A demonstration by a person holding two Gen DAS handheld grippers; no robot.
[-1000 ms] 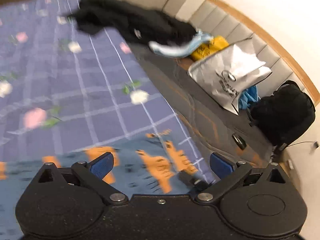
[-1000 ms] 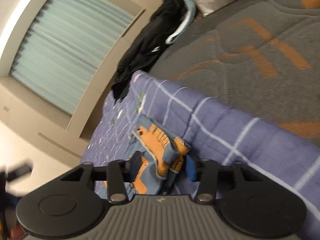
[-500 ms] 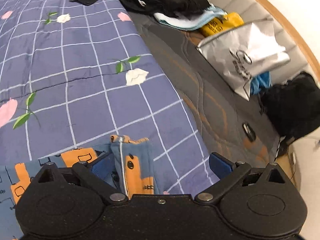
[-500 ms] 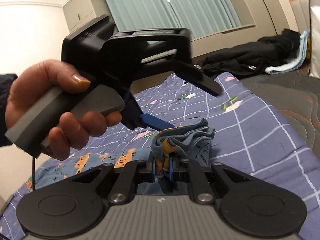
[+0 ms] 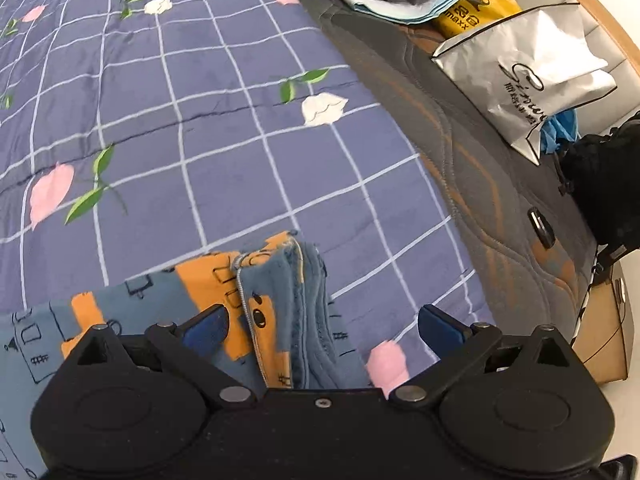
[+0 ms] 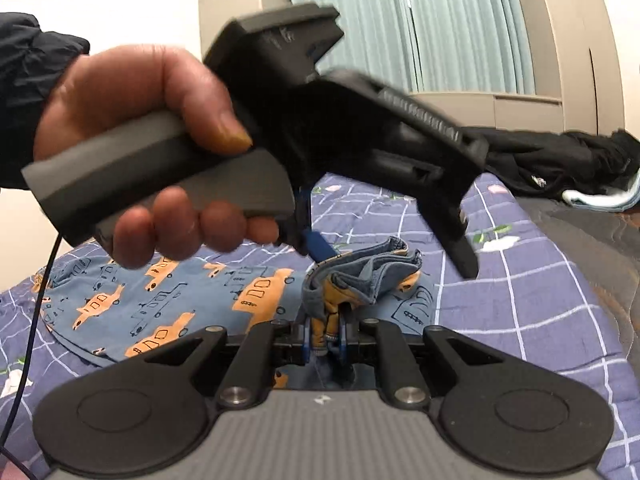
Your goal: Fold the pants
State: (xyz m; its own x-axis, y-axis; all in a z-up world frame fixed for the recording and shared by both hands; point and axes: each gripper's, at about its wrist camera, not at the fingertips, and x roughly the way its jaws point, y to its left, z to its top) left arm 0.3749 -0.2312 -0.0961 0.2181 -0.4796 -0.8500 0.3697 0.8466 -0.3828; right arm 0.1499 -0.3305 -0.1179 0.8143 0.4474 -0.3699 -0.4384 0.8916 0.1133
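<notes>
The pants (image 6: 168, 304) are spread on the bed's quilt (image 5: 224, 128), their bunched waistband pinched in the right claw (image 6: 326, 334). The left claw (image 5: 320, 326) is held wide above that edge. A matching grip is judged next before folding.

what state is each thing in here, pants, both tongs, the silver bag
pants: partly folded on the quilt, bunched edge lifted
right tongs: shut on the bunched edge of the pants
left tongs: open, astride the folded edge
silver bag: lying on its side, crumpled
</notes>
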